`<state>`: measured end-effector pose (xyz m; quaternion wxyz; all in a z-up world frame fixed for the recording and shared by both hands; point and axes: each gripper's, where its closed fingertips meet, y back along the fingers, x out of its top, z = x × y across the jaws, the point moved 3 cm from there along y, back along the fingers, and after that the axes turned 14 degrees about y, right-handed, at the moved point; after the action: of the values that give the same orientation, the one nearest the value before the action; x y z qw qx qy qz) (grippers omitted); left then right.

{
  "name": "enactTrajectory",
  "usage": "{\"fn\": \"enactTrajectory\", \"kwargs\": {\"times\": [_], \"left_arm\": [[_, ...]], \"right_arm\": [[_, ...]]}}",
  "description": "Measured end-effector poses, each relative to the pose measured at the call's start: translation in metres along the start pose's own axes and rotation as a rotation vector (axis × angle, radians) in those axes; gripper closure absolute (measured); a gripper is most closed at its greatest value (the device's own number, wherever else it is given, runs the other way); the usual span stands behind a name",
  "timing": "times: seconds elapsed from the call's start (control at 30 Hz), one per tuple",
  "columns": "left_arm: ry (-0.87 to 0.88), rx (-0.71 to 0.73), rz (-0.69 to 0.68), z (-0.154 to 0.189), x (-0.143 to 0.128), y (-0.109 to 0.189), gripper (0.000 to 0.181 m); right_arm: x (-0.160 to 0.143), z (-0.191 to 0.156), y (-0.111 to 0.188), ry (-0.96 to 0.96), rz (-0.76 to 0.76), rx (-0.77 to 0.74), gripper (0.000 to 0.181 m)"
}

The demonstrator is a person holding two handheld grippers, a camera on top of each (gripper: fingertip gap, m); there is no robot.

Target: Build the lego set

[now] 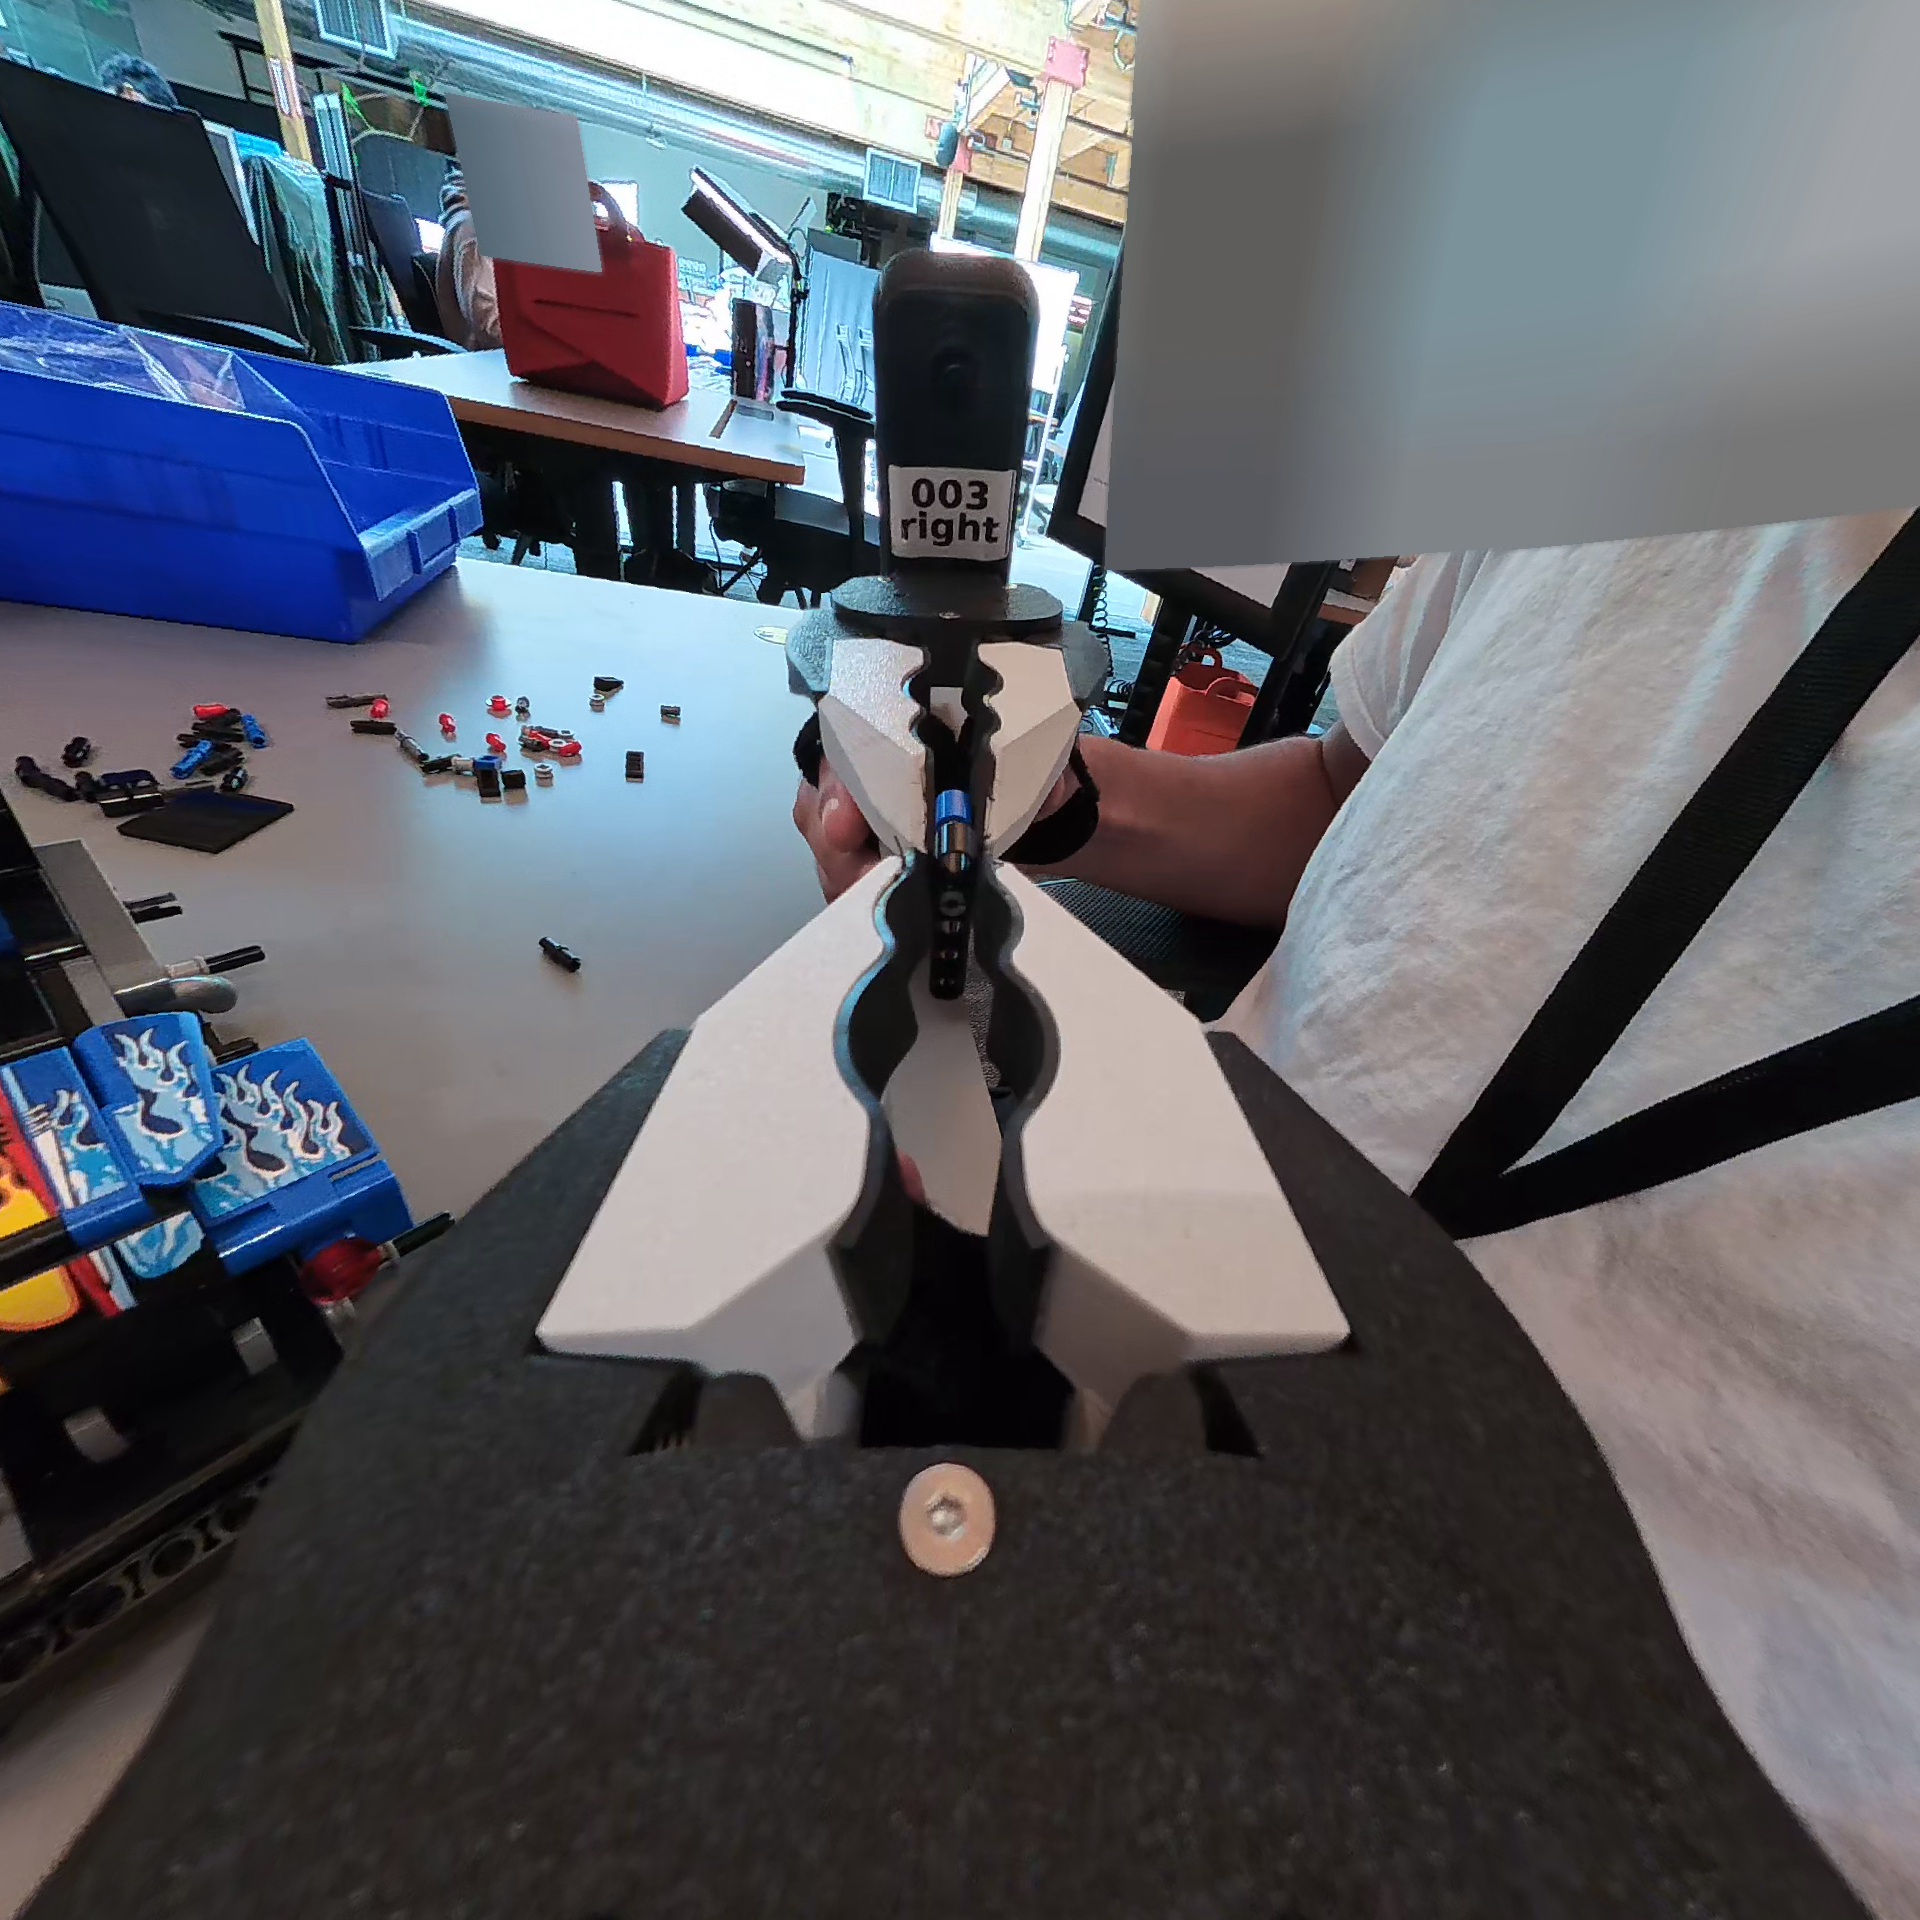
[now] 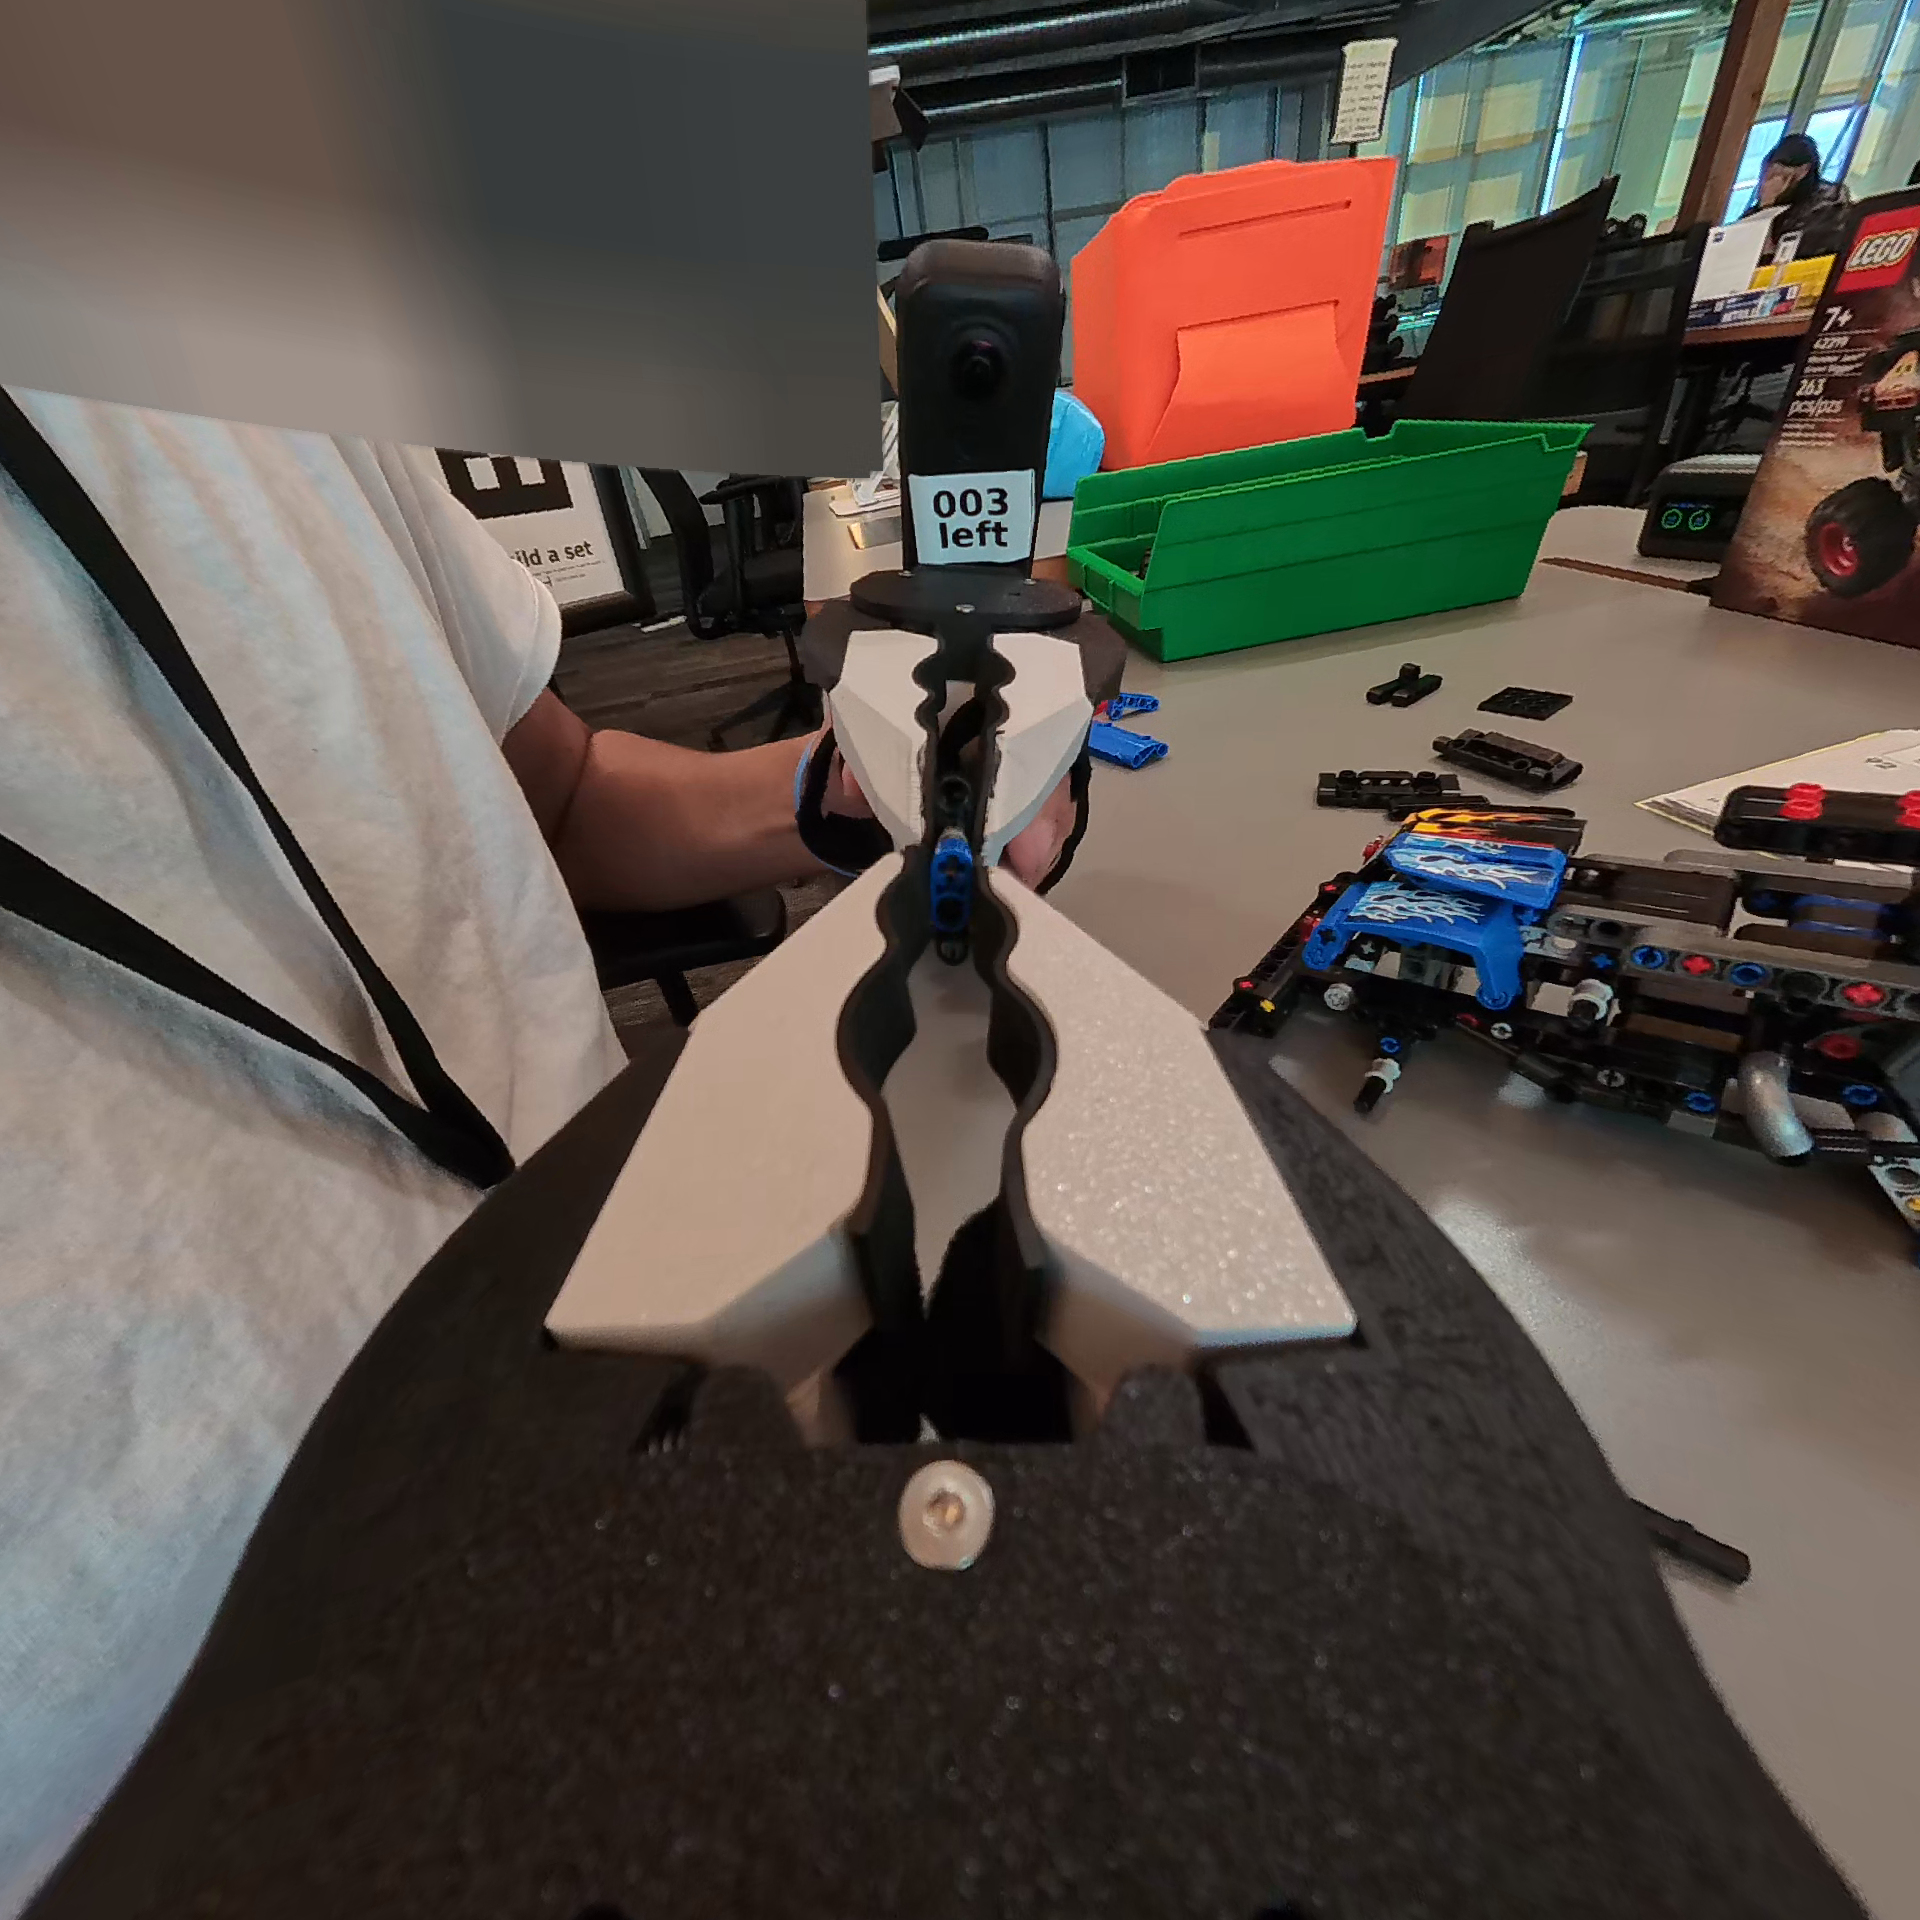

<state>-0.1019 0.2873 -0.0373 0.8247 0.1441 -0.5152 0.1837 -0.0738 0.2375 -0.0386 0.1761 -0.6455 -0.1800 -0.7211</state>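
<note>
Our left gripper [image 1: 948, 925] pinches a black beam [image 1: 948, 940] at its tip, and facing it our right gripper [image 2: 951, 899] clamps a blue pin piece [image 2: 950, 883], the two meeting tip to tip above the table [image 2: 1455, 1351]. Off to the side sits the half-built truck [image 2: 1621, 977], with loose parts [image 1: 488, 743] scattered beyond.

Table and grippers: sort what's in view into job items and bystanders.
Job:
left gripper
right gripper
black beam
blue pin
truck chassis
loose parts
manual

Lying about:
blue bin
green bin
orange bag
set box
</note>
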Motion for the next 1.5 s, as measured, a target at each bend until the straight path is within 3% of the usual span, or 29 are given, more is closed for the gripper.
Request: {"fn": "enactTrajectory", "kwargs": {"times": [0.5, 0.73, 0.87, 0.97, 1.33, 1.5], "left_arm": [[0.065, -0.024, 0.059, -0.001, 0.007, 0.003, 0.176], [0.145, -0.044, 0.063, -0.004, 0.008, 0.005, 0.176], [0.110, -0.020, 0.024, -0.003, 0.003, 0.001, 0.165], [0.082, 0.002, 0.035, -0.004, 0.004, 0.000, 0.175], [0.094, -0.023, 0.003, -0.003, 0.001, 0.000, 0.176], [0.064, 0.022, -0.033, -0.006, -0.003, -0.003, 0.176]], "right_arm": [[0.000, 0.002, -0.004, -0.003, -0.010, -0.011, 0.169], [0.001, 0.005, -0.003, -0.014, -0.019, -0.033, 0.177], [0.006, 0.007, 0.000, -0.071, 0.026, -0.034, 0.177], [0.006, 0.007, 0.000, -0.094, 0.036, -0.031, 0.177], [0.005, 0.004, -0.001, -0.146, 0.046, -0.001, 0.177], [-0.003, 0.003, -0.005, -0.142, -0.021, 0.000, 0.181]]}}
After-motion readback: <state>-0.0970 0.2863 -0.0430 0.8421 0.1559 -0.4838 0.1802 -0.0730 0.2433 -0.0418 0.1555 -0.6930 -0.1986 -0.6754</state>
